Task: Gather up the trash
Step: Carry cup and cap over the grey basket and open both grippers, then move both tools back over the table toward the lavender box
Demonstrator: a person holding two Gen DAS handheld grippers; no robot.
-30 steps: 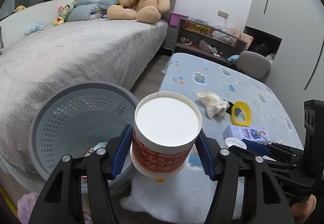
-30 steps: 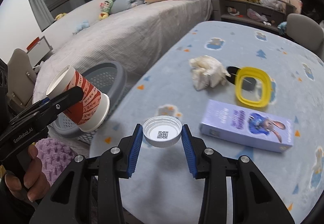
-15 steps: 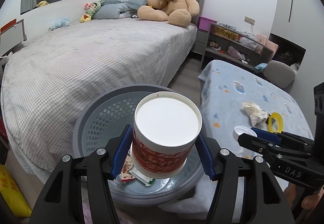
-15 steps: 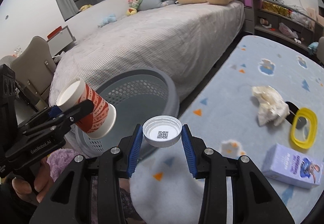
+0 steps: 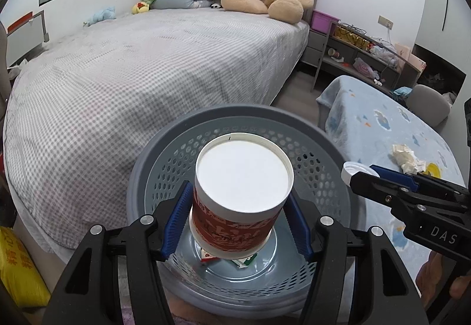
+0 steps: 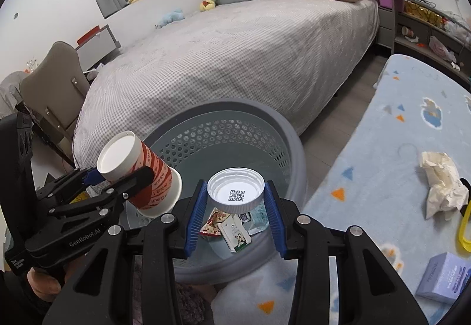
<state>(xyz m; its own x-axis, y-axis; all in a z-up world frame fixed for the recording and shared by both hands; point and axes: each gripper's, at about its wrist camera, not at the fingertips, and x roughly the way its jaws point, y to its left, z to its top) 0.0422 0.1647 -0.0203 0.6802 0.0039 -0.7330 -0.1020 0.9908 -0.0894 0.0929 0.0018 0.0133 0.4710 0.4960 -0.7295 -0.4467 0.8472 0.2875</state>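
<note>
Currently, left wrist view: a paper cup (image 5: 243,195) is clamped bottom-out in the widely spread left tool (image 5: 240,219), positioned over the grey basket (image 5: 176,131), presumably for dropping. Right wrist view: a white cap (image 6: 235,189) is pinched in the narrower right tool (image 6: 234,207) above the same basket, wrappers (image 6: 226,226) visible inside. Crumpled tissue (image 6: 441,181) is left on the tabletop (image 6: 382,148).

My left gripper (image 5: 237,214) clamps a red & white paper cup (image 5: 243,197), bottom up, over the grey basket (image 5: 321,145) w/ wrappers (image 5: 240,261) inside. Right gripper (image 5: 360,175) beside it pinches a white cap (image 5: 350,170). Bed (image 5: 147,66) behind.
</note>
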